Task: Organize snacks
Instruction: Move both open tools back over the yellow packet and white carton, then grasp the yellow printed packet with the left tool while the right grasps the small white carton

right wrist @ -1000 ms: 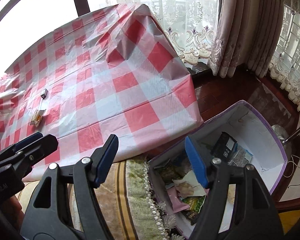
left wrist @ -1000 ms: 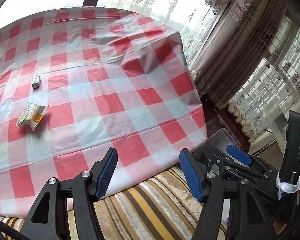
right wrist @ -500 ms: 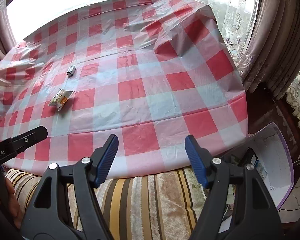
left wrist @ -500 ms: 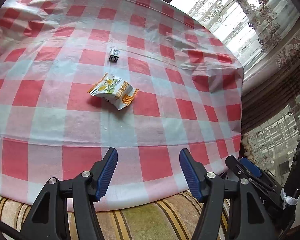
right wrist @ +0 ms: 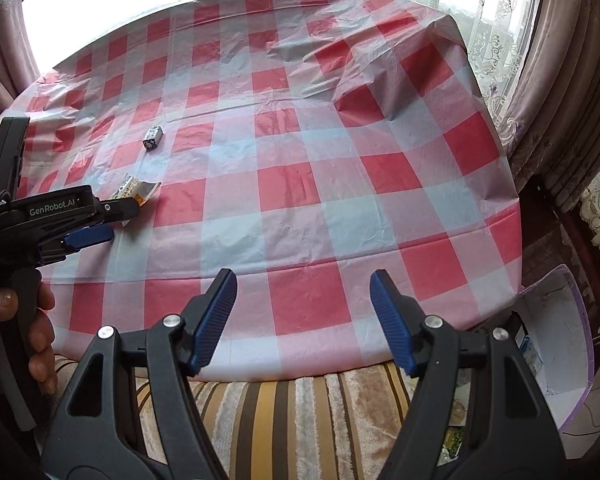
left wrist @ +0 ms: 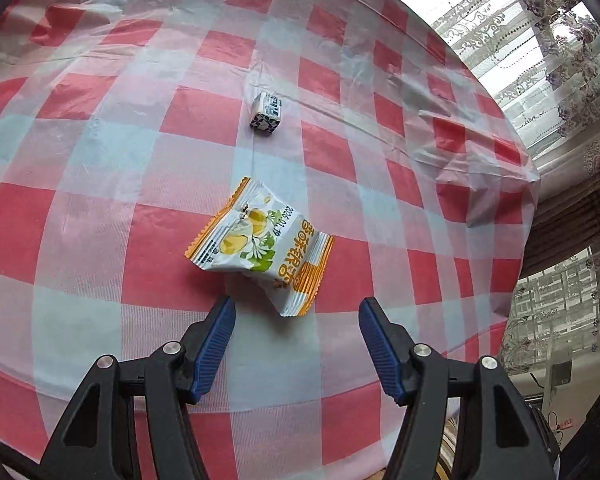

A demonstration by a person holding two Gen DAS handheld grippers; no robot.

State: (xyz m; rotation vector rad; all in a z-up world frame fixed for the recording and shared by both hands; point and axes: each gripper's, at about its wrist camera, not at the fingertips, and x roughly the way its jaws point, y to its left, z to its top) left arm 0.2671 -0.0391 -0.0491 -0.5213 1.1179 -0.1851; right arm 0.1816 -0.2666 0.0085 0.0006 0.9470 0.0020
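The left gripper is hovering over the checked tablecloth with its 2 blue pads standing apart, released and gripping nothing. Just beyond its fingertips an orange and white snack packet is lying flat on the cloth, slightly crumpled, clear of both pads. Farther on, a small patterned box is sitting alone, well apart from the packet.

The right gripper is hanging near the table's front edge above a striped cushion, its jaws also spread and empty. To its right, low beside the table, an open white box with a purple rim is holding several wrapped items. At the left of that view a hand is gripping the left gripper's handle, whose tip is partly covering the packet. Lace curtains are hanging behind the table.
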